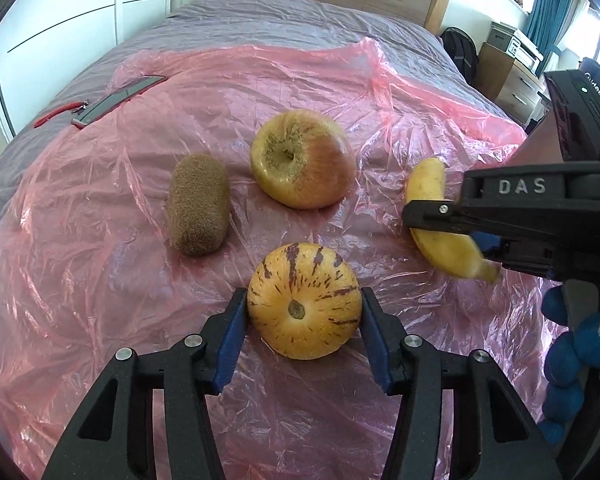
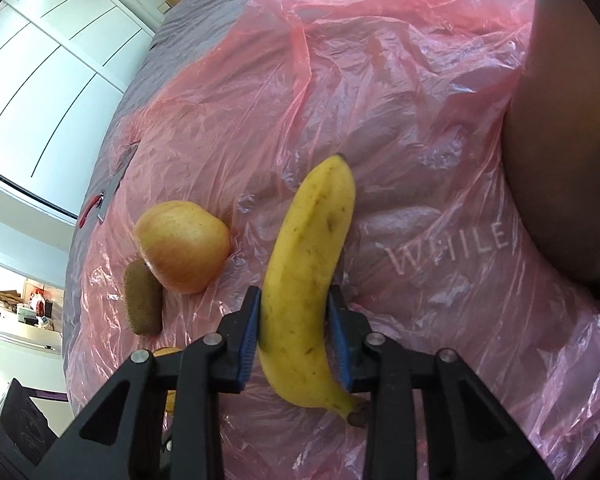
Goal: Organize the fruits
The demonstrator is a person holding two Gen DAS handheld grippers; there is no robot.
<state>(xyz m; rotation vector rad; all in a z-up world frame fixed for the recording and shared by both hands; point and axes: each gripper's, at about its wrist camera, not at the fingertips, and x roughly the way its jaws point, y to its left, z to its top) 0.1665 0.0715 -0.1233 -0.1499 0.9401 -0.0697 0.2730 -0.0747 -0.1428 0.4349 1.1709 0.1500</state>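
A striped yellow melon-like fruit (image 1: 303, 305) sits between the blue pads of my left gripper (image 1: 303, 320), which is shut on it, on the pink plastic sheet (image 1: 100, 280). An apple (image 1: 302, 160) and a kiwi (image 1: 198, 205) lie just beyond it. My right gripper (image 2: 296, 338) is shut on a banana (image 2: 306, 280); it shows at the right of the left wrist view (image 1: 444, 216), holding the banana (image 1: 428, 184) beside the apple. The right wrist view also shows the apple (image 2: 182, 252) and kiwi (image 2: 142, 304) to the banana's left.
The pink sheet (image 2: 420, 140) covers a grey bed (image 1: 260, 12). A phone with a red strap (image 1: 116, 96) lies at the far left. A dark rounded object (image 2: 560, 160) stands at the right. Wardrobe doors are on the left, shelves and a desk on the right.
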